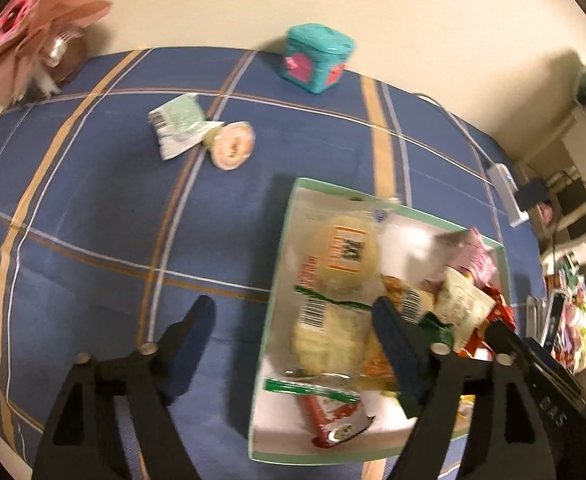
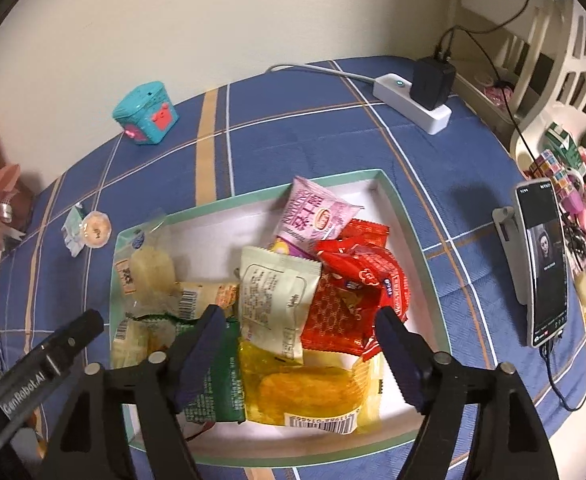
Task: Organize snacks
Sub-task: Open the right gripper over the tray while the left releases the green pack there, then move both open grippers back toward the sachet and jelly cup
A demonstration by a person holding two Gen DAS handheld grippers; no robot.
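Note:
A shallow white box with a pale green rim point(image 1: 281, 240) point(image 2: 409, 216) lies on the blue plaid cloth and holds several snack packets: clear bags of pale cakes point(image 1: 345, 256), red packets point(image 2: 357, 280), a pink packet point(image 2: 313, 212), a white packet point(image 2: 273, 292) and a yellow bag point(image 2: 305, 388). Outside the box, a small white-green packet point(image 1: 177, 124) and a round orange-lidded cup point(image 1: 233, 145) lie on the cloth. My left gripper point(image 1: 293, 320) is open and empty over the box's left edge. My right gripper point(image 2: 299, 336) is open and empty above the packets.
A teal cube tin point(image 1: 317, 58) stands at the far edge by the wall. A pink paper flower point(image 1: 33, 20) is at the far left. A white power strip with a black charger point(image 2: 421, 96) and a phone on a stand point(image 2: 541, 260) sit on the right.

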